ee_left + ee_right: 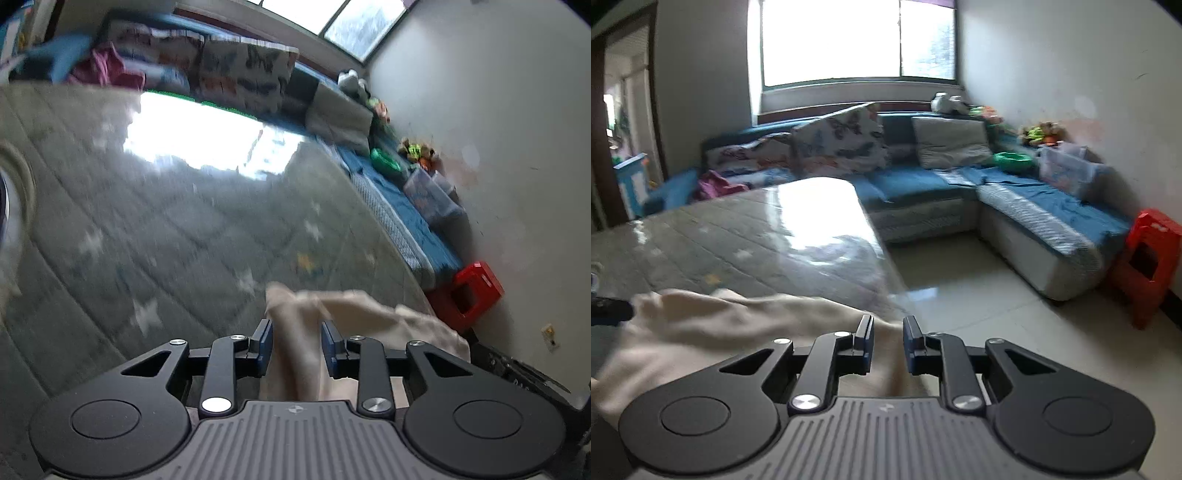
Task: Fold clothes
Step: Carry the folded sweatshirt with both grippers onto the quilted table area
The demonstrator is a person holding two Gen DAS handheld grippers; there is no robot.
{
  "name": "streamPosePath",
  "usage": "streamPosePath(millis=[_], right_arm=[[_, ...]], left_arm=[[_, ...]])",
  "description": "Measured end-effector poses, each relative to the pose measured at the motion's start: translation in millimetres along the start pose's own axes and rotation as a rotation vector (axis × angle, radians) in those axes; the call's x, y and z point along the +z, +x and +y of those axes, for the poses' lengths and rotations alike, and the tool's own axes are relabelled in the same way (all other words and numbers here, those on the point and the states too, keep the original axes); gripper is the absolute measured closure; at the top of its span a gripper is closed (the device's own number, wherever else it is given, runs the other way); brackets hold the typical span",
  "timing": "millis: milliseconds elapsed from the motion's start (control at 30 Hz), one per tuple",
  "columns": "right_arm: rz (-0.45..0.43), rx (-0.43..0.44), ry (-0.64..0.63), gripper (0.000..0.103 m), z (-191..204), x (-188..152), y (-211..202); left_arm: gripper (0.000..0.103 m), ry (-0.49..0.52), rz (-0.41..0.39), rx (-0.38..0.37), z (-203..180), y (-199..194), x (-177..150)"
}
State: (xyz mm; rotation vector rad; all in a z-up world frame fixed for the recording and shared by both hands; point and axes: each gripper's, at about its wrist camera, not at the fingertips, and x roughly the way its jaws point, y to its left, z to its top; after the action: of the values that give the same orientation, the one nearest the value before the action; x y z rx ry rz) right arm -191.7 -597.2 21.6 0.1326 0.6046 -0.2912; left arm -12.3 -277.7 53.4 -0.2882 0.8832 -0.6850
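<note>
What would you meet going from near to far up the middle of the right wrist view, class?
Right tool → cream garment → glossy quilted table top → blue sofa → butterfly cushion → window.

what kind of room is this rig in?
Likely a home living room: a blue corner sofa with cushions under a window, toys along the wall, a red plastic stool.

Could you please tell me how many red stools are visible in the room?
1. The red stool stands on the floor against the wall, at the near end of the blue sofa. Others may be hidden outside the views.
</note>
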Motion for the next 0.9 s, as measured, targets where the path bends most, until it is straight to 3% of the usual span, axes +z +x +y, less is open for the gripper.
streamPosePath(millis=[200,333,667,900], right_arm=[[0.036,0.118,0.002,0.083,23.2,5.3,18.0],[0.045,0.127,-0.016,0.074,35.0,8.4,32.0],[0.043,0.107,-0.048,0.069,46.6,7.8,39.3],[0.051,0.139,-0.071,0.065,60.4,7.1,45.4]], left_arm=[[0.074,0.063,-0.013,-0.064,-27.8,4.5,6.2],[0.075,0.073,0.023,-0.102,-38.0,20.7,1.5],[0.076,0.098,0.082,-0.109,-51.5,61.8,1.0],[0.076,0.112,0.089,-0.096,-49.5,68.1,-0.3]])
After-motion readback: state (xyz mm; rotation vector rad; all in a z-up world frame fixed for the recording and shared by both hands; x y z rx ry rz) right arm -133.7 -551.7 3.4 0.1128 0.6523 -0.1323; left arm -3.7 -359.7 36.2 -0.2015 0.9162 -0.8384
